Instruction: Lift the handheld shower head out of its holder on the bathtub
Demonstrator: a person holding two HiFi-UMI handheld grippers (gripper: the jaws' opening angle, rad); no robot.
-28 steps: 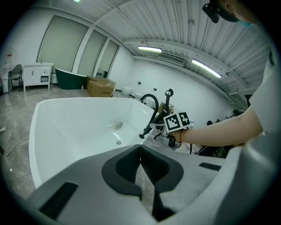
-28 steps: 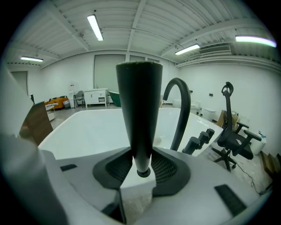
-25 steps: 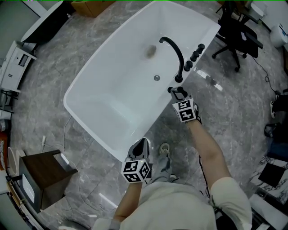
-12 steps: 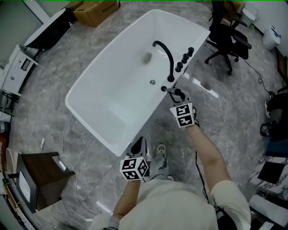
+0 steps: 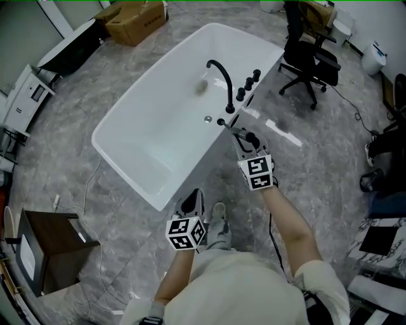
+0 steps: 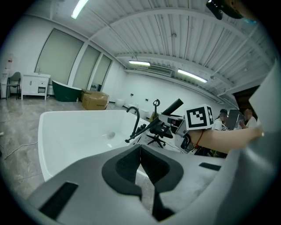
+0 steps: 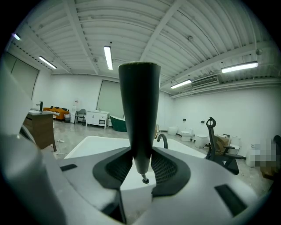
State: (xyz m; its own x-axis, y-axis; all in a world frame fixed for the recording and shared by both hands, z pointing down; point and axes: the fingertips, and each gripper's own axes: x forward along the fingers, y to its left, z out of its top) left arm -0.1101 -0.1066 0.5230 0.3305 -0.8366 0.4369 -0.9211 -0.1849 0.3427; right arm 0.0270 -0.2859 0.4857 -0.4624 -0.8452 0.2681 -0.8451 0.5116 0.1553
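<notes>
My right gripper (image 5: 245,141) is shut on the black handheld shower head (image 5: 236,132), held in the air just off the white bathtub's rim (image 5: 101,136), near the curved black faucet (image 5: 220,79). In the right gripper view the shower head (image 7: 139,110) stands upright between the jaws of the right gripper (image 7: 140,169), its small tip low between the pads. My left gripper (image 5: 193,202) hangs over the floor beside the tub with nothing in it; the left gripper (image 6: 140,151) shows its pads meeting. From there the shower head (image 6: 151,126) slants before the tub (image 6: 66,132).
Three black knobs (image 5: 248,82) sit on the rim beside the faucet. A black office chair (image 5: 304,60) stands past the tub at the right, a cardboard box (image 5: 133,19) at the far end. A dark wooden side table (image 5: 47,251) stands at the lower left.
My right gripper has risen with the shower head, away from the tub rim. The left gripper has also come up a little beside the tub.
</notes>
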